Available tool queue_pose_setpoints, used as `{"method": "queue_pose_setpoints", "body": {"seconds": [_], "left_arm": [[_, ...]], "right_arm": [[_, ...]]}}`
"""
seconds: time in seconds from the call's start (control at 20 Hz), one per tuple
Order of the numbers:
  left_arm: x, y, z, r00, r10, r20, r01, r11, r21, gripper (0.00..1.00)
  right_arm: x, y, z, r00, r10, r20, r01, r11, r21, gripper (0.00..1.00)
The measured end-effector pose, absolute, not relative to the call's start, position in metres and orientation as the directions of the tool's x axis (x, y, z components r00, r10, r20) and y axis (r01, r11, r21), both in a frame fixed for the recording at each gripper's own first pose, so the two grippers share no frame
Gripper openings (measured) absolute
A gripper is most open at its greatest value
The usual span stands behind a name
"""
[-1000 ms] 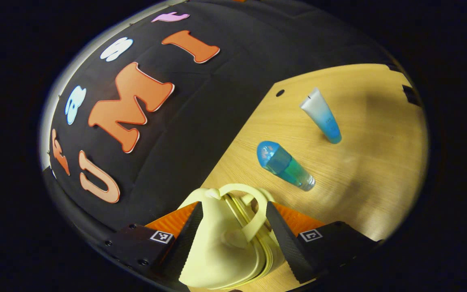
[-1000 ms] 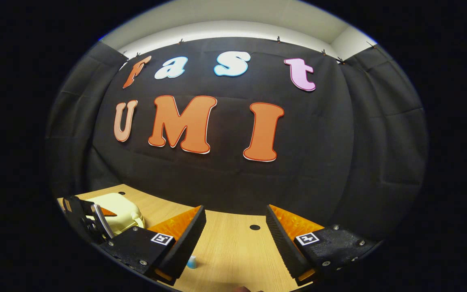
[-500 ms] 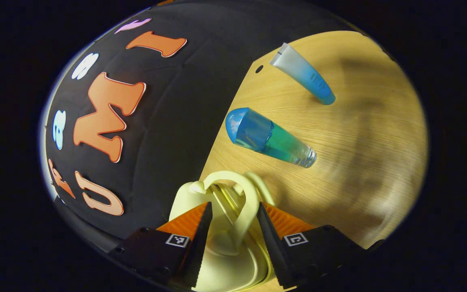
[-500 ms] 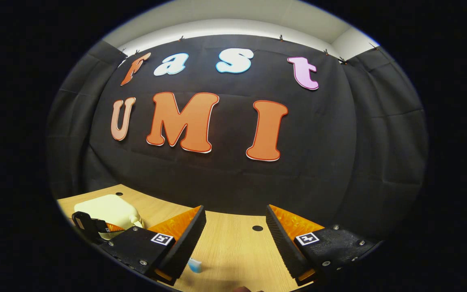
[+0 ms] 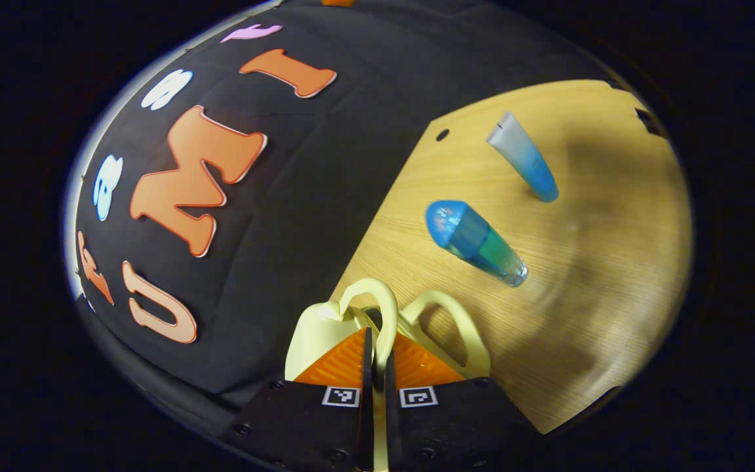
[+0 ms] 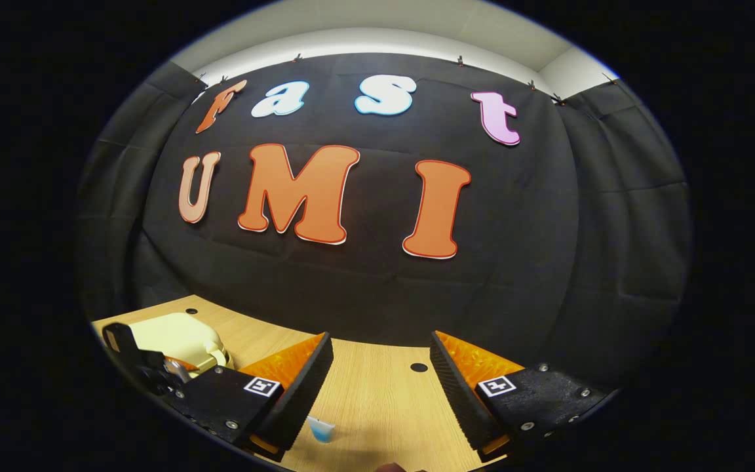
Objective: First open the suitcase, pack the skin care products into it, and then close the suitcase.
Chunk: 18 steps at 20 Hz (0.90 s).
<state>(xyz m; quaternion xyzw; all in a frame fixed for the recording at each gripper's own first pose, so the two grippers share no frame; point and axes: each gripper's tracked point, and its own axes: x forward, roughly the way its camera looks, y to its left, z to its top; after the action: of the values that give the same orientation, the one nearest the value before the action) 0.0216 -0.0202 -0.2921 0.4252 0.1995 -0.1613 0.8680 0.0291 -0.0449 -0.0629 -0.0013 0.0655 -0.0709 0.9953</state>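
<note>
Left gripper (image 5: 375, 354) had its fingers pinched nearly together on one of the two pale yellow handles (image 5: 381, 308) of the suitcase (image 5: 315, 328). The second handle (image 5: 459, 324) stood free just beside it, on the side toward the bottle. One suitcase, at the table (image 5: 600, 262) edge against the booth wall; whether its halves had parted couldn't be told.

Two skin care items lay on the table beyond the suitcase: one blue-green bottle (image 5: 476, 242) near the handles, one white-to-blue tube (image 5: 523, 164) farther out past the bottle. Well apart from each other, neither touching the suitcase.

Right gripper (image 6: 381, 387) hovered over the table, fingers wide apart, holding nothing. Suitcase (image 6: 177, 337) sat off to its left in the right gripper view. A small blue tip (image 6: 320, 429) showed beside its left finger; couldn't tell which item.
</note>
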Motion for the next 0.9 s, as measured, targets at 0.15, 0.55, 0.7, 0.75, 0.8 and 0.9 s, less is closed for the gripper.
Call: {"method": "queue_pose_setpoints", "body": {"seconds": [0.15, 0.55, 0.7, 0.75, 0.8, 0.9], "left_arm": [[0.03, 0.01, -0.249, 0.891, -0.097, -0.444, 0.377, 0.705, 0.602, 0.07], [0.05, 0.132, -0.167, 0.942, 0.032, -0.333, 0.14, 0.865, 0.481, 0.06], [0.051, 0.186, -0.152, 0.948, 0.088, -0.305, 0.063, 0.89, 0.452, 0.07], [0.053, 0.206, -0.152, 0.946, 0.11, -0.304, 0.04, 0.894, 0.446, 0.07], [0.056, 0.227, -0.15, 0.945, 0.134, -0.299, 0.013, 0.896, 0.444, 0.07], [0.056, 0.261, -0.154, 0.94, 0.166, -0.298, -0.024, 0.904, 0.427, 0.08]], "right_arm": [[0.034, -0.03, -0.06, 0.983, -0.134, -0.128, 0.133, 0.991, -0.017, 0.94], [0.051, 0.029, -0.049, 0.99, -0.072, -0.123, 0.071, 0.997, -0.019, 0.94], [0.057, 0.053, -0.043, 0.992, -0.047, -0.12, 0.044, 0.999, -0.032, 0.94], [0.059, 0.063, -0.041, 0.992, -0.041, -0.119, 0.037, 0.999, -0.037, 0.94], [0.061, 0.069, -0.04, 0.992, -0.034, -0.12, 0.029, 0.999, -0.042, 0.94], [0.065, 0.084, -0.04, 0.992, -0.028, -0.126, 0.022, 0.999, -0.044, 0.94]]}}
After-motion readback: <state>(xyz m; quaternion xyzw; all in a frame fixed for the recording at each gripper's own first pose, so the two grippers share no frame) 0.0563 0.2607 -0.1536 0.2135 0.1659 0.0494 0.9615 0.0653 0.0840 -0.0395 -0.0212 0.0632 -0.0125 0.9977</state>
